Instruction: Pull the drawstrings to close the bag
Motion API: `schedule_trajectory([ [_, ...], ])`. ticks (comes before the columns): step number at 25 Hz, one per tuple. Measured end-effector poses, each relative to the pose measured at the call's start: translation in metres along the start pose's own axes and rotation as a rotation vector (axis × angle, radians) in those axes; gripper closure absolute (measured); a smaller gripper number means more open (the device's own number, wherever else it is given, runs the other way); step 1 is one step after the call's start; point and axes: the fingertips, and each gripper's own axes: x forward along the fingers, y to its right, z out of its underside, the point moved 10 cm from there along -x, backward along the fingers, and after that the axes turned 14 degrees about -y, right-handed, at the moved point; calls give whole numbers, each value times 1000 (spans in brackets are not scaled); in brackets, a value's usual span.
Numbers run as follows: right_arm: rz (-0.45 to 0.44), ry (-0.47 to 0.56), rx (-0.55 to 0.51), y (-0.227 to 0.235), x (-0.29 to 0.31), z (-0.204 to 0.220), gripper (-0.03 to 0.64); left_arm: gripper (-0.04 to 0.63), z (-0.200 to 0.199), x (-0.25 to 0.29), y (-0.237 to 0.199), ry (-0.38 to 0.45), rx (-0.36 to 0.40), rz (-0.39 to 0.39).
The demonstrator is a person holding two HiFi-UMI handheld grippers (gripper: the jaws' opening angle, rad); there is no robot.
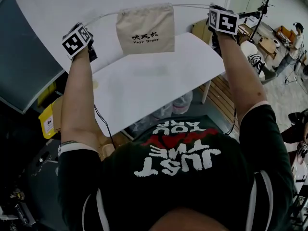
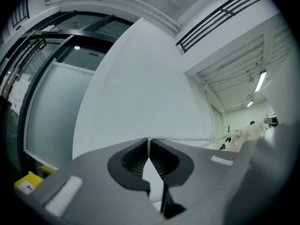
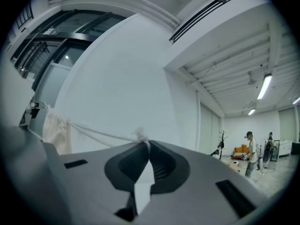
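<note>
The table (image 1: 144, 85) lies below the bag (image 1: 146, 30), which hangs in the air from its drawstrings (image 1: 192, 5). Its mouth is spread wide and, by the look of it, not yet cinched. Both forearms (image 1: 77, 95) reach forward and up, one on either side of the bag, with the grippers level. The left gripper (image 2: 149, 142) is clenched on the left string (image 1: 103, 17). The right gripper (image 3: 147, 146) pinches the right string (image 3: 98, 134) at its knot (image 3: 139, 135). To cinch well, draw both away from the bag evenly, along the strings' line, so neither slips.

beige drawstring bag (image 1: 145, 29) hanging cinched on taut drawstrings (image 1: 191, 6)
</note>
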Motion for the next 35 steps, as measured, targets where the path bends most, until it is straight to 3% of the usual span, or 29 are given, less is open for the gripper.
schedule_trajectory([
  [8, -4, 7, -27, 0, -2, 3, 607, 583, 1, -1, -7, -5, 13, -3],
  [12, -13, 17, -24, 1, -5, 3, 607, 582, 4, 1, -7, -11, -16, 13],
  [24, -81, 5, 208, 25, 1, 12, 607, 583, 8, 4, -27, -28, -164, 34],
  [35, -84, 11, 182, 30, 0, 17, 607, 582, 9, 0, -37, -27, -144, 37],
])
